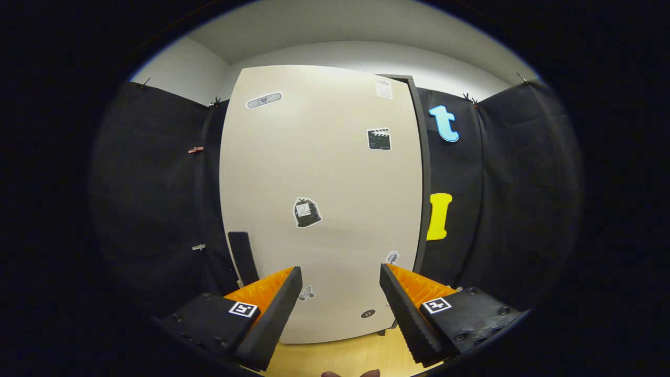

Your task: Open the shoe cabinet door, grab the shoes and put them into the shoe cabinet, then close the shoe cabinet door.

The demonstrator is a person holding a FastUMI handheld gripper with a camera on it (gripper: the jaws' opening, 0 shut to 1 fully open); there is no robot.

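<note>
The shoe cabinet door, a tall pale panel, stands shut just ahead of the gripper and rises well beyond its fingers. A dark handle sits near the door's lower left edge, just beyond the left finger. The gripper's fingers are spread wide apart with nothing between them. Small stickers dot the door, above a strip of wooden floor.
</note>
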